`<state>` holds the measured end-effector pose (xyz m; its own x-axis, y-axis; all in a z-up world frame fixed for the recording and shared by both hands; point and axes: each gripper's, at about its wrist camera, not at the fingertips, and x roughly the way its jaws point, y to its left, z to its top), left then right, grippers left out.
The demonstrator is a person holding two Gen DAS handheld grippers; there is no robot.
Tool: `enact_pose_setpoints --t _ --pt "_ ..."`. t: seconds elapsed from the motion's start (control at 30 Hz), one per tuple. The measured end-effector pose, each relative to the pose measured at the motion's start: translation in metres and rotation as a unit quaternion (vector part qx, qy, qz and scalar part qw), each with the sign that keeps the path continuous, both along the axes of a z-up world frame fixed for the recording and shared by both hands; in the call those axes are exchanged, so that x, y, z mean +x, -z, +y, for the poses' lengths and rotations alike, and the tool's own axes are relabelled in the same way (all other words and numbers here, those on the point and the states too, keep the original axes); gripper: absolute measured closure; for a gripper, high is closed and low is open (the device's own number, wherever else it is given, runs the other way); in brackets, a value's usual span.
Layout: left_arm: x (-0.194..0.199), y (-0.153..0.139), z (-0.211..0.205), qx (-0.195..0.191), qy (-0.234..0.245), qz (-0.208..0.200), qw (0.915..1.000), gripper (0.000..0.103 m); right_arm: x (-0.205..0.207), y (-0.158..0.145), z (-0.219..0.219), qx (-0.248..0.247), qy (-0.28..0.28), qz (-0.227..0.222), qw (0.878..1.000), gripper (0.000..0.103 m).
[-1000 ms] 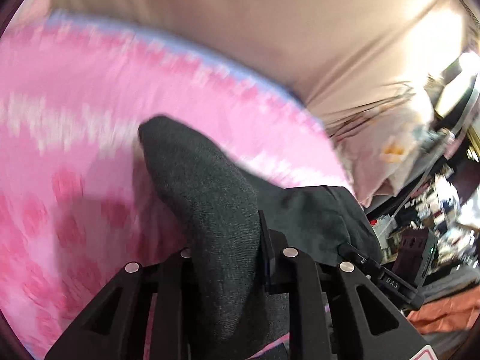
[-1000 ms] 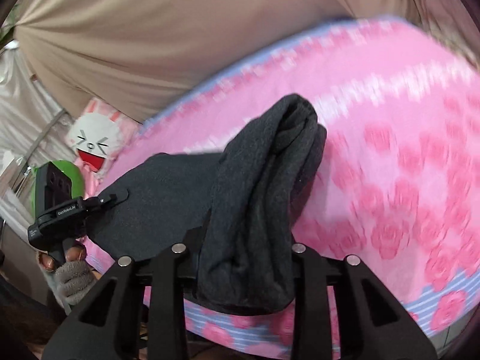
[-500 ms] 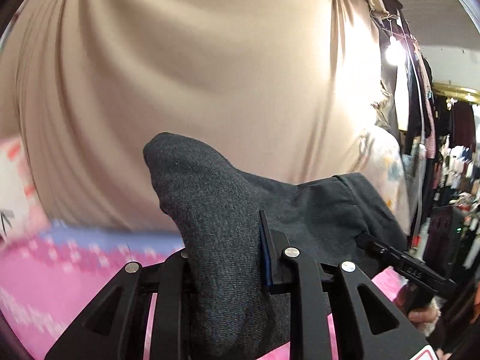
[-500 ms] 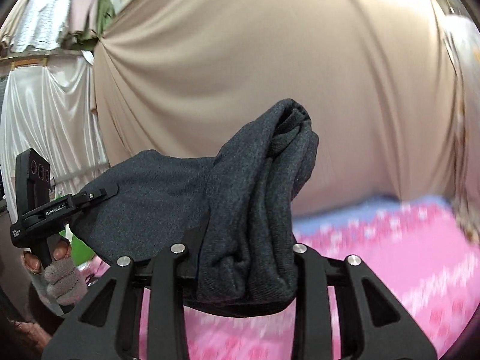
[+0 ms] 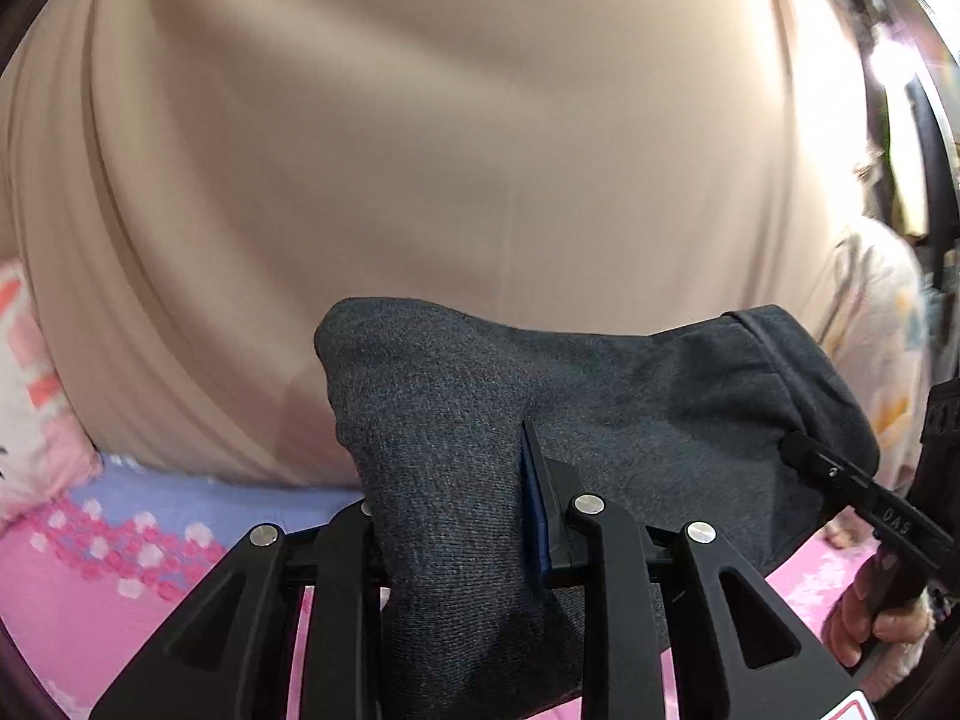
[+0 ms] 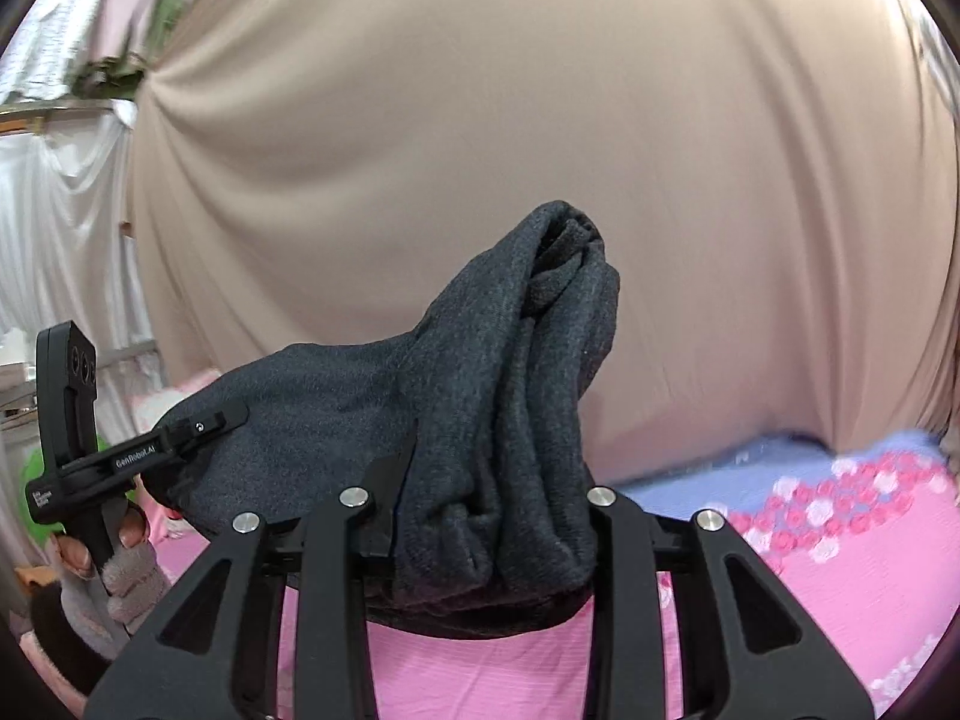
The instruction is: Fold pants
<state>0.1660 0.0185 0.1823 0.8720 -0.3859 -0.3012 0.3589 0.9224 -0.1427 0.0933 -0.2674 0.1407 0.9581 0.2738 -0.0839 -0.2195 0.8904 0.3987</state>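
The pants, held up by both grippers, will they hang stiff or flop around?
The pants likely flop: the knit bunches in thick folds in the right gripper and sags toward the left gripper. Probably not slippery; the fabric looks fuzzy.

pants [image 5: 456, 480]: lower part cut off by frame edge | left claw [image 5: 462, 516]: fingertips buried in cloth | curtain [image 5: 420, 150]: blurred

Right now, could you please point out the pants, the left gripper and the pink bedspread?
pants [image 6: 510, 420]: right wrist view, bunched fold.
left gripper [image 5: 456, 516]: left wrist view, between fingertips.
pink bedspread [image 6: 840, 570]: right wrist view, bare patch.
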Motion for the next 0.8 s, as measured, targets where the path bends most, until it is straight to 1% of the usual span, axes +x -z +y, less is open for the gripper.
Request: enact_pose_setpoints --t 0.03,0.07,0.1,0.13,0.17,0.2,0.23,0.27,0.3,0.33,0.37,0.4,0.43,0.47,0.5,0.53,0.57,0.6,0.63,0.67,0.7,0.73,0.8 --pt "0.018 0.017 -0.003 0.008 -0.008 0.016 0.9998 0.074 0.023 0.02 -0.002 -0.004 0.002 0.034 0.999 0.067" --pt "0.035 0.038 -0.006 0.015 -0.014 0.038 0.9991 0.065 0.04 0.038 -0.004 -0.005 0.004 0.068 0.998 0.059" --pt "0.059 0.07 -0.008 0.026 -0.023 0.085 0.9957 0.061 0.061 0.066 -0.008 -0.007 0.012 0.123 0.992 0.047" --pt "0.079 0.103 -0.007 0.04 -0.04 0.137 0.9889 0.057 0.081 0.103 -0.015 -0.017 0.04 0.195 0.98 0.046" --pt "0.093 0.133 -0.004 0.051 -0.056 0.185 0.9798 0.057 0.086 0.126 -0.022 -0.023 0.061 0.235 0.97 0.046" --pt "0.104 0.166 0.004 0.061 -0.079 0.241 0.9653 0.059 0.084 0.15 -0.034 -0.023 0.085 0.265 0.96 0.048" --pt "0.105 0.182 0.014 0.057 -0.088 0.267 0.958 0.063 0.078 0.157 -0.04 -0.014 0.089 0.269 0.959 0.051" --pt "0.1 0.193 0.027 0.038 -0.091 0.281 0.9548 0.063 0.067 0.158 -0.05 0.011 0.077 0.265 0.961 0.056" --pt "0.095 0.193 0.032 0.028 -0.089 0.278 0.9559 0.063 0.062 0.153 -0.052 0.018 0.069 0.255 0.964 0.06" --pt "0.089 0.188 0.035 0.026 -0.093 0.271 0.9577 0.063 0.058 0.144 -0.05 0.018 0.061 0.239 0.969 0.062" --pt "0.083 0.181 0.034 0.027 -0.098 0.261 0.96 0.062 0.056 0.129 -0.044 0.009 0.053 0.221 0.974 0.065" --pt "0.078 0.174 0.03 0.024 -0.094 0.251 0.9632 0.06 0.057 0.119 -0.037 0.004 0.04 0.21 0.977 0.065" --pt "0.074 0.168 0.023 0.022 -0.085 0.242 0.9664 0.052 0.061 0.111 -0.028 -0.001 0.022 0.203 0.979 0.065" --pt "0.072 0.165 0.014 0.029 -0.079 0.235 0.9682 0.041 0.065 0.109 -0.02 -0.007 0.012 0.203 0.979 0.066" --pt "0.072 0.166 0.01 0.034 -0.079 0.233 0.9686 0.038 0.072 0.11 -0.013 -0.016 0.004 0.209 0.978 0.069" --pt "0.074 0.169 0.002 0.044 -0.079 0.233 0.9682 0.036 0.084 0.119 -0.006 -0.036 0.006 0.227 0.973 0.072" --pt "0.079 0.177 -0.008 0.059 -0.08 0.239 0.966 0.036 0.094 0.134 0.0 -0.053 0.02 0.254 0.966 0.074" --pt "0.083 0.189 -0.014 0.082 -0.091 0.248 0.961 0.036 0.105 0.147 0.0 -0.06 0.029 0.276 0.959 0.073" --pt "0.088 0.198 -0.015 0.092 -0.098 0.251 0.9586 0.033 0.106 0.155 -0.003 -0.05 0.028 0.268 0.962 0.072" --pt "0.088 0.199 -0.015 0.09 -0.1 0.252 0.9583 0.033 0.101 0.152 -0.009 -0.034 0.025 0.267 0.963 0.072" --pt "0.088 0.196 -0.013 0.084 -0.099 0.247 0.9604 0.033 0.097 0.148 -0.011 -0.027 0.029 0.27 0.962 0.072" --pt "0.087 0.194 -0.012 0.081 -0.101 0.243 0.9613 0.03 0.092 0.144 -0.013 -0.023 0.036 0.265 0.963 0.072" --pt "0.087 0.2 -0.011 0.078 -0.105 0.251 0.9592 0.029 0.078 0.137 -0.015 -0.023 0.066 0.246 0.967 0.071"
